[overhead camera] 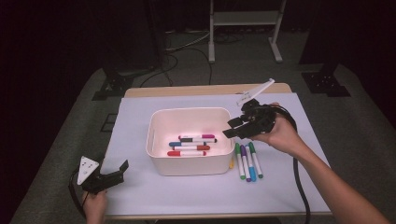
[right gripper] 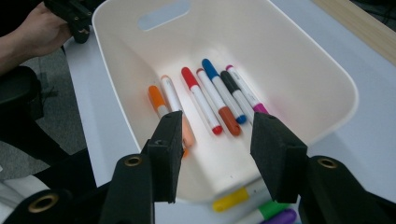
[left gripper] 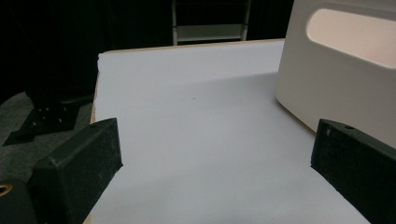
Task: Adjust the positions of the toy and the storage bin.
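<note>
The right tongs (right gripper: 212, 154) are hovering spread and empty above the bin (right gripper: 327, 74), while the left tongs (left gripper: 212, 158) are idling spread beside it.

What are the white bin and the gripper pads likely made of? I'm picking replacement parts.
The white bin looks like moulded plastic with a smooth, faintly glossy finish: rounded corners, a cut-out handle, and light glowing through its wall. The pads on the right gripper look like matte black foam or soft rubber, with a grainy surface.
</note>
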Demonstrator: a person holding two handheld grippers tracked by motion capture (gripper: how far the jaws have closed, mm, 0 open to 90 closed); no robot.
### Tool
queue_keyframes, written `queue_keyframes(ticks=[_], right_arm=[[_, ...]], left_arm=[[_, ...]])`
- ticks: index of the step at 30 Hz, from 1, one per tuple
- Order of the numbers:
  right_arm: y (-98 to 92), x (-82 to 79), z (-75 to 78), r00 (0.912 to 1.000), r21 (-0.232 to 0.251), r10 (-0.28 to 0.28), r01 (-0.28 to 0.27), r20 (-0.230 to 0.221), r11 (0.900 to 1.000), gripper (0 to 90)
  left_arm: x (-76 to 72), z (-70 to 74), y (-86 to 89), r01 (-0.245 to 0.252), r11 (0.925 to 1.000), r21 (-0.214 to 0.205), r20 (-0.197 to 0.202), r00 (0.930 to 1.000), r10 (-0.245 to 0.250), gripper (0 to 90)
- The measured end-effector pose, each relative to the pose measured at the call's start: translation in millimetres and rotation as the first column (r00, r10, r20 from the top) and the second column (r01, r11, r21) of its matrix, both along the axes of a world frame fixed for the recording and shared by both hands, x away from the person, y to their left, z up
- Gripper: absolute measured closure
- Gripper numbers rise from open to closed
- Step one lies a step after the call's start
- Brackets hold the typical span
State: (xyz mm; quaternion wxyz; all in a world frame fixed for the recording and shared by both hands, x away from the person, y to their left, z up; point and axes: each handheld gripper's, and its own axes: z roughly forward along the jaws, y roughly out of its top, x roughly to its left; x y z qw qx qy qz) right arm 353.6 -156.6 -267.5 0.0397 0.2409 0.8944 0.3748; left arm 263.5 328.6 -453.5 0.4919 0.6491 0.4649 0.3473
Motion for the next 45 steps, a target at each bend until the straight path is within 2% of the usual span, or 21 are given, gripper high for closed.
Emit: queue_keyframes(ticks=[6,13,15,16,18,19,22,29,32,33,34,35,36,40,41,43,44,45], right_arm=[[-28.4,-6.4,-11.5,0.9985,0.003,-0.054,0.054,0.011,0.9985,51.5],[-56.2,-11.7,-39.4,0.9926,-0.005,-0.119,0.119,-0.024,0.9928,49.9],[-62.9,-13.2,-47.7,0.9901,0.005,-0.134,0.135,-0.041,0.9909,49.6],[-62.9,-13.2,-47.7,0.9901,0.005,-0.134,0.135,-0.041,0.9909,49.6],[-69.9,-13.9,-63.0,0.9853,0.003,-0.160,0.160,-0.060,0.9871,48.4],[-69.9,-13.9,-63.0,0.9853,0.003,-0.160,0.160,-0.060,0.9871,48.4],[-74.9,-12.6,-85.8,0.9771,-0.005,-0.194,0.194,-0.088,0.9810,47.6],[-75.2,-7.8,-119.7,0.9639,-0.056,-0.250,0.245,-0.093,0.9679,47.5],[-73.6,-5.2,-131.5,0.9568,-0.097,-0.279,0.270,-0.083,0.9578,47.9],[-73.6,-5.2,-131.5,0.9568,-0.097,-0.279,0.270,-0.083,0.9578,47.9],[-74.2,-3.4,-139.7,0.9491,-0.115,-0.304,0.294,-0.083,0.9489,49.1],[-74.2,-3.4,-139.7,0.9491,-0.115,-0.304,0.294,-0.083,0.9489,49.1],[-75.1,-2.2,-146.5,0.9436,-0.125,-0.318,0.306,-0.091,0.9436,49.3],[-76.6,-0.6,-157.5,0.9331,-0.155,-0.349,0.334,-0.086,0.9298,51.1],[-76.6,-0.6,-157.5,0.9331,-0.155,-0.349,0.334,-0.086,0.9298,51.1],[-77.6,-0.8,-162.9,0.9257,-0.189,-0.371,0.353,-0.073,0.9165,52.2],[-80.0,-2.0,-165.8,0.9177,-0.202,-0.392,0.372,-0.066,0.9059,53.4],[-81.7,-3.2,-166.9,0.9149,-0.209,-0.399,0.380,-0.059,0.9011,53.7]], left_arm=[[-0.2,0.0,-0.7,0.000,0.9999,0.011,0.000,1.0000,0.000,0.5],[-0.1,-0.1,-1.0,-0.002,0.9999,0.012,0.003,1.0000,0.002,0.5],[-0.1,0.0,-0.9,-0.002,0.9999,0.014,0.001,1.0000,0.002,0.5],[-0.1,0.0,-0.9,-0.002,0.9999,0.014,0.001,1.0000,0.002,0.5],[-0.1,-0.1,-0.9,-0.002,0.9999,0.015,0.002,1.0000,0.001,0.5],[-0.1,-0.1,-0.9,-0.002,0.9999,0.015,0.002,1.0000,0.001,0.5],[-0.3,0.0,-0.8,-0.001,0.9999,0.014,0.002,1.0000,0.001,0.5],[-0.4,0.0,-0.7,-0.001,0.9999,0.014,0.003,1.0000,0.001,0.5],[-0.6,-0.1,-0.6,0.000,0.9999,0.014,0.005,1.0000,0.000,0.5],[-0.6,-0.1,-0.6,0.000,0.9999,0.014,0.005,1.0000,0.000,0.5],[-0.6,-0.1,-0.5,0.000,0.9999,0.014,0.004,1.0000,0.000,0.5],[-0.6,-0.1,-0.5,0.000,0.9999,0.014,0.004,1.0000,0.000,0.5],[-0.4,-0.1,-0.5,0.000,0.9999,0.012,0.003,1.0000,0.000,0.5],[-0.5,0.0,-0.4,0.000,0.9999,0.013,0.003,1.0000,0.000,0.5],[-0.5,0.0,-0.4,0.000,0.9999,0.013,0.003,1.0000,0.000,0.5],[-0.6,0.0,-0.4,0.001,0.9999,0.013,0.004,1.0000,-0.001,0.5],[-0.6,-0.1,-0.3,0.001,0.9999,0.012,0.005,1.0000,-0.001,0.5],[-0.6,-0.1,-0.3,0.001,0.9999,0.011,0.005,1.0000,-0.001,0.5]])
